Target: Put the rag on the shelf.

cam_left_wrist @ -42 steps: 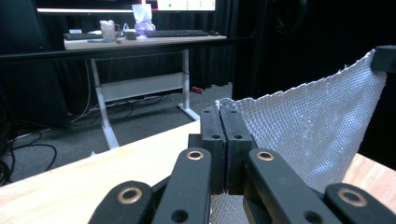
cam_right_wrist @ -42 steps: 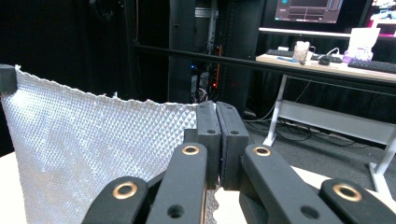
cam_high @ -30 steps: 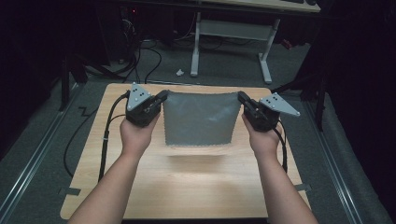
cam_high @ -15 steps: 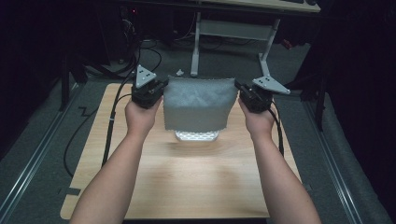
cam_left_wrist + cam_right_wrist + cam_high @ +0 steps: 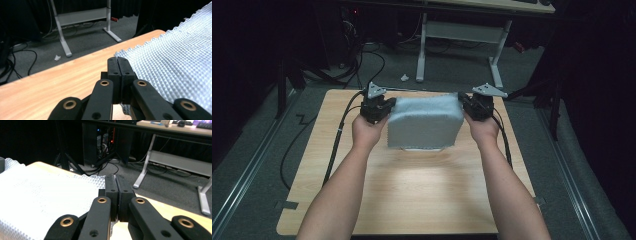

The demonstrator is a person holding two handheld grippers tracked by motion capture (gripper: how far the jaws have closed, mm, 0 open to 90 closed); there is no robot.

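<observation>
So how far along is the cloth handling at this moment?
Done: both corners are gripped, the left gripper and right gripper each shut on an edge of the grey waffle cloth. In hand: the cloth is held stretched above the table, its lower edge hanging near the wood. Left: laying or folding it down, then letting go.

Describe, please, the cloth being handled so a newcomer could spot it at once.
Start at the wooden table; over its far half, the left claw and the right claw each pinch a corner of the cloth. It is pale blue-grey, waffle-textured, and hangs draped between them.
</observation>
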